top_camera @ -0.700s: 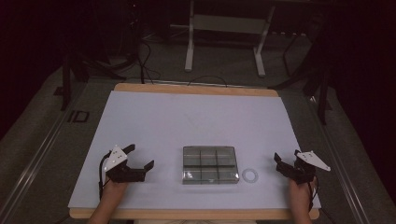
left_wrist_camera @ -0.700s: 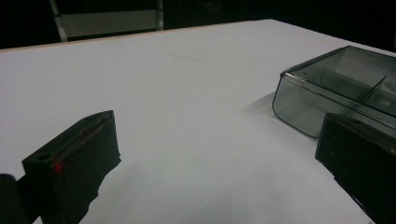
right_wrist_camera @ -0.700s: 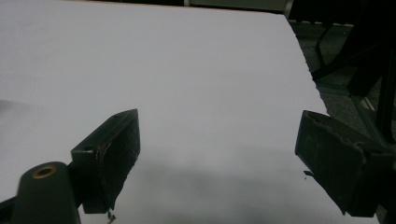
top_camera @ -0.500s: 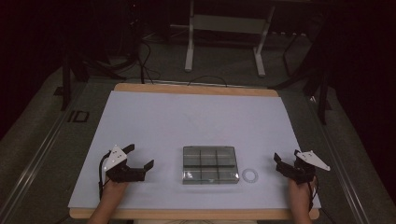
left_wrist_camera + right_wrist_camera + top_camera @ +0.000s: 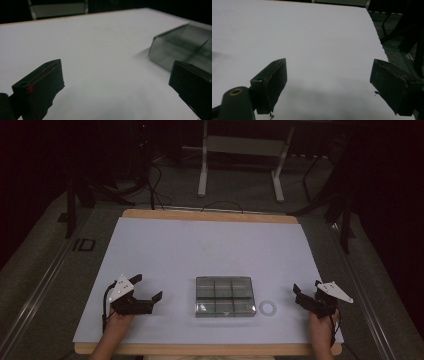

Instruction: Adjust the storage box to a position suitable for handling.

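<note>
- A clear six-compartment organiser box sits on the white table surface, near the middle of the near edge.
- A small white ring lies just beside the box's near right corner.
- The left gripper rests near the near left corner, jaws wide apart, nothing between them; the box shows beyond one jaw.
- The right gripper sits near the near right corner, jaws spread and empty.

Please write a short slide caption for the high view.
Two open tools flank a clear compartment box and small ring.
</note>
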{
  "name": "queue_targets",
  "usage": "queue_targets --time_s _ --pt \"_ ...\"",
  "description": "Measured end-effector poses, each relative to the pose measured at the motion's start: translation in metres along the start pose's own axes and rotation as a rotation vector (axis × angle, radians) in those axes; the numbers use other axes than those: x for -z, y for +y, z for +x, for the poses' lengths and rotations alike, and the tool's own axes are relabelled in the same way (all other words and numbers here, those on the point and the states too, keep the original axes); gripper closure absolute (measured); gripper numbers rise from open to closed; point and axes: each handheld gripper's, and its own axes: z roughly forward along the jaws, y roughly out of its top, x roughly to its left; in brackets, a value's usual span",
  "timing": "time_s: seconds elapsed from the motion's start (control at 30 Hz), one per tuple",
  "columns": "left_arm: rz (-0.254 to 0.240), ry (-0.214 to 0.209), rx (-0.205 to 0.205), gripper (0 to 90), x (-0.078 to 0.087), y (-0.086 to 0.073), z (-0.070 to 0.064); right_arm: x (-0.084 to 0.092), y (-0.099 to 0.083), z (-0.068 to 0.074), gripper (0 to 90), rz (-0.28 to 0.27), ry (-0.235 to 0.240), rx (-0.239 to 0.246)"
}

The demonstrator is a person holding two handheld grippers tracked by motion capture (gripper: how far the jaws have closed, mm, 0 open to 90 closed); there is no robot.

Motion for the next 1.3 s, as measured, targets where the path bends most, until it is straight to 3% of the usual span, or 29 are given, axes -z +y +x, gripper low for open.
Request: queue_targets --time_s 0.23,0.33,0.4,0.6,0.73,0.9,1.1,1.3 --pt "-0.017 -0.014 0.012 0.0 0.003 0.002 0.005 0.0 0.001 -0.003 13.9 0.006 0.015 -0.021" --pt "0.029 0.007 0.003 0.0 0.002 0.006 0.003 0.0 0.002 -0.007 14.0 0.028 0.021 -0.028" --pt "0.105 0.041 0.004 0.0 0.002 0.011 0.003 0.001 0.003 -0.01 14.0 0.042 0.029 -0.039" --pt "0.114 -0.058 0.095 0.0 0.003 0.02 0.006 0.01 0.011 -0.009 13.8 0.045 0.04 -0.025" --pt "0.138 -0.056 0.044 0.0 0.002 0.025 -0.001 0.01 0.017 -0.009 13.3 0.063 0.095 -0.028" --pt "0.151 -0.101 0.006 0.0 0.001 0.031 -0.008 0.012 0.023 -0.002 13.1 0.038 0.139 0.013" --pt "0.173 -0.139 -0.031 0.0 -0.003 0.034 -0.014 0.01 0.035 0.004 13.5 0.008 0.281 0.091" --pt "0.19 -0.153 -0.068 1.4 -0.006 0.034 -0.02 0.008 0.04 0.01 15.1 -0.009 0.386 0.16"
